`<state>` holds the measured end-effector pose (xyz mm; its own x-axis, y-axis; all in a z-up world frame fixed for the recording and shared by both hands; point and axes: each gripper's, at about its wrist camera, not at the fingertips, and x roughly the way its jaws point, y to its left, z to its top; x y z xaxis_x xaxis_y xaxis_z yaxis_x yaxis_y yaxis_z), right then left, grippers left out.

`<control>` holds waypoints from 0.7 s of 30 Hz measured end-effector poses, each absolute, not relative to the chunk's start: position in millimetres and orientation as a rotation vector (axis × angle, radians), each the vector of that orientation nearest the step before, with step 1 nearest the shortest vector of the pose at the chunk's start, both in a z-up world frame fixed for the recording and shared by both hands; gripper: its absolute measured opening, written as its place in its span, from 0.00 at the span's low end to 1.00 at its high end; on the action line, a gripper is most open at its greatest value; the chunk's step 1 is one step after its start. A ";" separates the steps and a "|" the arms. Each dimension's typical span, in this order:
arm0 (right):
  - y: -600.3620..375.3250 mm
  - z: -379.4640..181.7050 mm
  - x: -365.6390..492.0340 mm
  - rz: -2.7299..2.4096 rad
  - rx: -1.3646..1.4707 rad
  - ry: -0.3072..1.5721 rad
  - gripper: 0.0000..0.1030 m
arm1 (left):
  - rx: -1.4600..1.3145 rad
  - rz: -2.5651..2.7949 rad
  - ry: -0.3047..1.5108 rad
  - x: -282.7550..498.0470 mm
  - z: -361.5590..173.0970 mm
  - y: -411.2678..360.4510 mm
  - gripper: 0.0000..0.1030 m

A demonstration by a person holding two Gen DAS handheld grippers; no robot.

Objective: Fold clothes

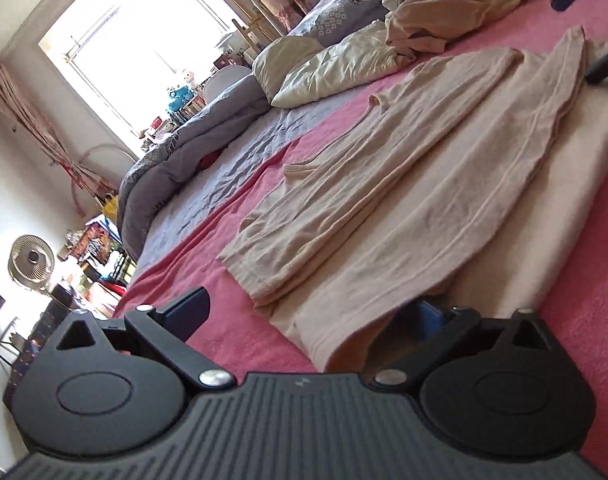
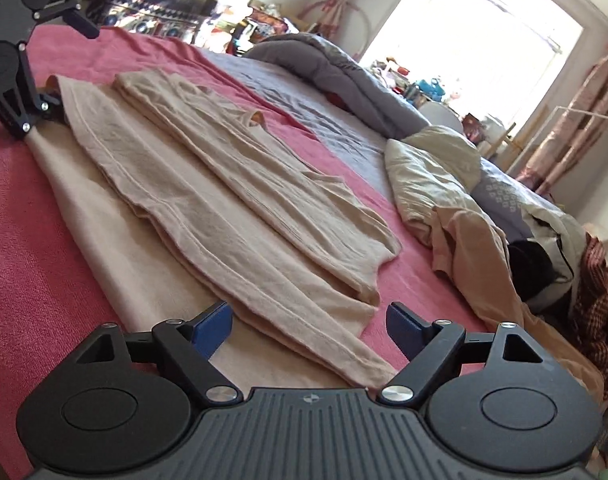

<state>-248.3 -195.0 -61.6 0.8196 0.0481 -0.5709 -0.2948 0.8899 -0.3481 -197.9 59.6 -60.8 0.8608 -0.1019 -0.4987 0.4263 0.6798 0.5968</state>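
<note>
A beige garment (image 1: 404,184) lies partly folded lengthwise on the pink bedspread (image 1: 239,336); it also shows in the right wrist view (image 2: 207,184). My left gripper (image 1: 308,312) is open at one end of it, with the near hem draped over its right finger, which is mostly hidden. My right gripper (image 2: 308,320) is open at the opposite end, its jaws on either side of the garment's near corner without closing on it. The left gripper also shows in the right wrist view (image 2: 63,60), far left, and part of the right gripper shows in the left wrist view (image 1: 604,64), far right.
A pile of unfolded clothes (image 2: 484,240) and a cream pillow (image 2: 428,168) lie beyond the garment. A grey duvet (image 2: 328,68) is bunched along the far side of the bed. A fan (image 1: 31,258) and cluttered shelves stand by the wall.
</note>
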 end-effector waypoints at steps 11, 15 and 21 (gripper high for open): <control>-181.3 -52.1 -236.5 0.371 -0.629 0.657 0.65 | 0.976 -0.420 0.343 -196.2 -64.9 48.7 0.94; -173.0 -62.3 -249.8 0.314 -0.805 0.585 0.73 | 0.977 -0.344 0.339 -182.3 -67.5 48.3 0.95; -172.1 -68.7 -253.4 0.280 -0.888 0.562 0.77 | 1.067 -0.386 0.296 -188.9 -77.6 40.6 0.88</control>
<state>-253.4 -172.1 -68.7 0.8215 0.0025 -0.5703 -0.4541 0.6079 -0.6514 -188.9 40.6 -77.6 0.8946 -0.1630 -0.4160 0.4441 0.4270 0.7877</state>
